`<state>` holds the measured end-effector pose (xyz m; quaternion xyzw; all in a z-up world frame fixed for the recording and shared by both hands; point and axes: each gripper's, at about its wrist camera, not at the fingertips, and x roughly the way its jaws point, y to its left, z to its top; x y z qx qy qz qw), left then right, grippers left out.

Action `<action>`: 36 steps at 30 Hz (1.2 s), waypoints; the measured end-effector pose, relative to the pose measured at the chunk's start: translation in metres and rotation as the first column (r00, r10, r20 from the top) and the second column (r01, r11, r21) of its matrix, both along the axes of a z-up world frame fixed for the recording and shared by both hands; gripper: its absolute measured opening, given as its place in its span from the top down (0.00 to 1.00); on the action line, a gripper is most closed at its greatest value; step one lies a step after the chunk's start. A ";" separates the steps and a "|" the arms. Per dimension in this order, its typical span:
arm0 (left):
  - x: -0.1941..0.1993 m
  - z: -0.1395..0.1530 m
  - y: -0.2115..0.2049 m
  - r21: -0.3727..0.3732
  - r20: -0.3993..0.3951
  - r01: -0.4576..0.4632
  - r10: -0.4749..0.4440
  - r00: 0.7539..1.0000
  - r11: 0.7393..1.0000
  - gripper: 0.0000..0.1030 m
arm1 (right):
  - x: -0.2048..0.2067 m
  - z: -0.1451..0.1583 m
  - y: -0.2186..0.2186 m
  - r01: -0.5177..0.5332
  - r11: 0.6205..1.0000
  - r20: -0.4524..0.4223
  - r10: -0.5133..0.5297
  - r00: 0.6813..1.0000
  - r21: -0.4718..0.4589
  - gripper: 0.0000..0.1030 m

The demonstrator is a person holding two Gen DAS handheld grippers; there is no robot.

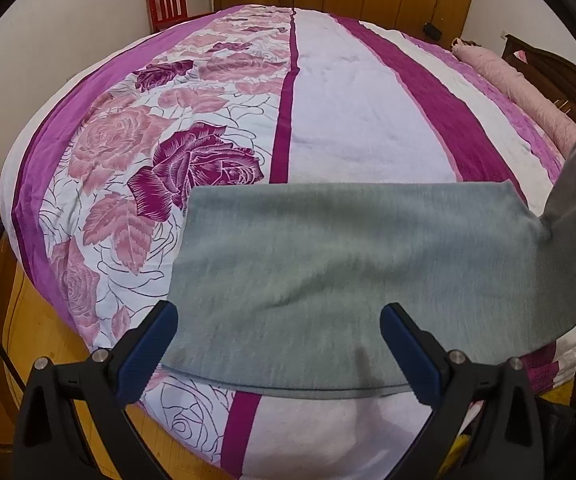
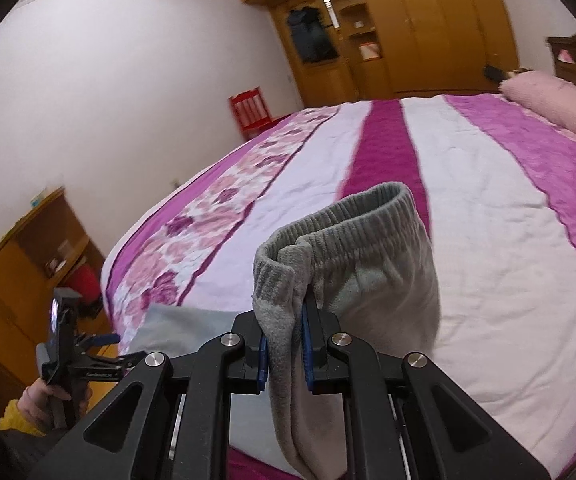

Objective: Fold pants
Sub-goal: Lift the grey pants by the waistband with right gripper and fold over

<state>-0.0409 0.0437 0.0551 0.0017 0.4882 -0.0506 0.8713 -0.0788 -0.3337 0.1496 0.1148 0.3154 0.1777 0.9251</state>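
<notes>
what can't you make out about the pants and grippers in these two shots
- Left wrist view: the pants run off the right edge, so the lifted end is cut off.
- Right wrist view: the right gripper, jaws shut on the waistband, hides the pants below it.
- Right wrist view: the left gripper is small and side-on; its jaws are unclear there.

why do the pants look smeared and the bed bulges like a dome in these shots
Left wrist view: the fisheye lens bows the bed into a dome with dark corners, and the grey pants are softly streaked by motion blur. Right wrist view: the same bulge, tilted; the far stripes smear, while the waistband pinched in the right gripper stays fairly sharp. Lighting is even indoor light, without glare.
</notes>
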 end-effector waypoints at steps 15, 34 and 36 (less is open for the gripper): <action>-0.002 0.006 0.005 -0.006 0.018 0.012 -0.012 1.000 1.000 0.00 | 0.031 -0.009 0.072 -0.159 0.987 -0.051 0.158 0.986 -0.007 0.87; 0.008 -0.002 0.019 -0.046 -0.017 0.027 -0.028 0.999 0.999 0.00 | 0.053 -0.013 0.167 -0.375 0.926 -0.086 0.370 0.925 -0.044 0.87; 0.008 -0.003 0.019 -0.045 -0.015 0.037 -0.037 0.999 0.998 0.00 | 0.054 -0.015 0.176 -0.399 0.916 -0.091 0.394 0.915 -0.042 0.87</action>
